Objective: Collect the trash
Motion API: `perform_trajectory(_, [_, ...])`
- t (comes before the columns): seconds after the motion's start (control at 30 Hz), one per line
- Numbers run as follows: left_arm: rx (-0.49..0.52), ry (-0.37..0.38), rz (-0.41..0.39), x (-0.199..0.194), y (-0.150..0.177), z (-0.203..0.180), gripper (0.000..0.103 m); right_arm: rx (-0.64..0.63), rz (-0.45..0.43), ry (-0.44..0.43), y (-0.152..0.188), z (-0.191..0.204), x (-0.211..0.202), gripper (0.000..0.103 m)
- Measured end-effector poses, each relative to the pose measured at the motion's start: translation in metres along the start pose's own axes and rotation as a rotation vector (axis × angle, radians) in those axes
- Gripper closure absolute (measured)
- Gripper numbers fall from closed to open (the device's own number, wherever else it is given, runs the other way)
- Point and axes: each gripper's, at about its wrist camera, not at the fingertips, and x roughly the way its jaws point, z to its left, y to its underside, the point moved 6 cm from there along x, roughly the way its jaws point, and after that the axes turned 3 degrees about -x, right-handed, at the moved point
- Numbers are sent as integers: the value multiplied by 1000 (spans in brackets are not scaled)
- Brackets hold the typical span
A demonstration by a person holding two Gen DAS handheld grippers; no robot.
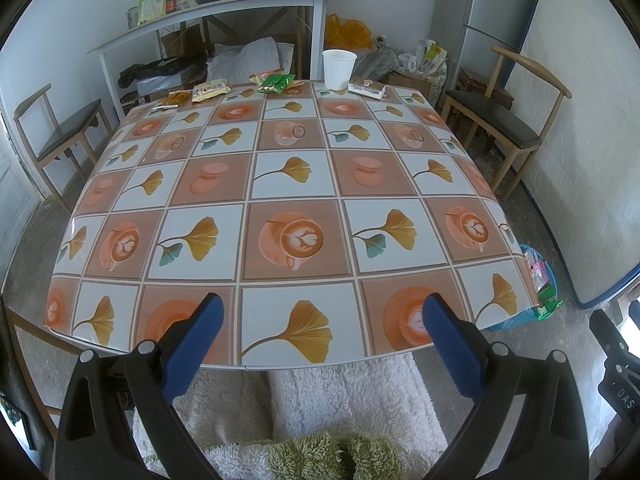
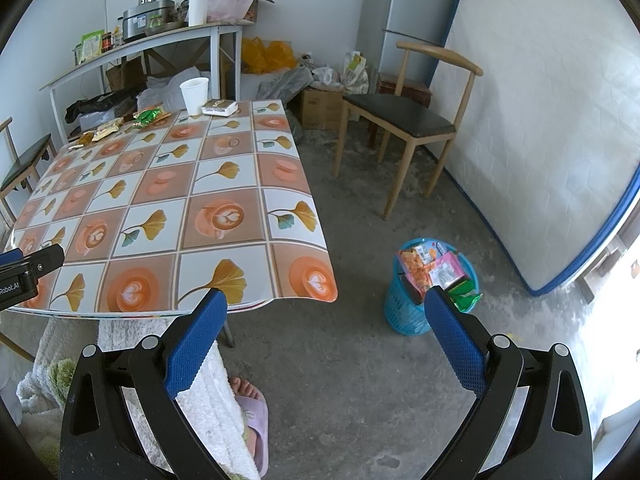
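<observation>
Several snack wrappers lie along the table's far edge: a green one [image 1: 276, 83] [image 2: 147, 116], a yellow one [image 1: 211, 90] [image 2: 107, 130] and a brown one [image 1: 176, 98]. A white paper cup [image 1: 338, 69] [image 2: 194, 95] and a small flat box [image 1: 367, 88] [image 2: 219, 107] stand beside them. A blue trash basket [image 2: 430, 285] [image 1: 536, 288] holding several wrappers stands on the floor right of the table. My left gripper [image 1: 322, 320] is open and empty over the table's near edge. My right gripper [image 2: 325, 316] is open and empty above the floor, left of the basket.
The table [image 1: 288, 184] has a patterned cloth. Wooden chairs stand at the right [image 2: 404, 116] and left [image 1: 60, 136]. A cluttered shelf [image 1: 208, 20] and bags line the back wall. A mattress [image 2: 540, 140] leans at the right. A slippered foot [image 2: 250, 404] is below.
</observation>
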Motion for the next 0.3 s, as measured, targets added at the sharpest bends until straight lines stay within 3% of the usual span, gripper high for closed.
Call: perform_trajectory(0.3, [-3,0,-3,0,-2,0,6,0,0,-1,-1,1,0,8])
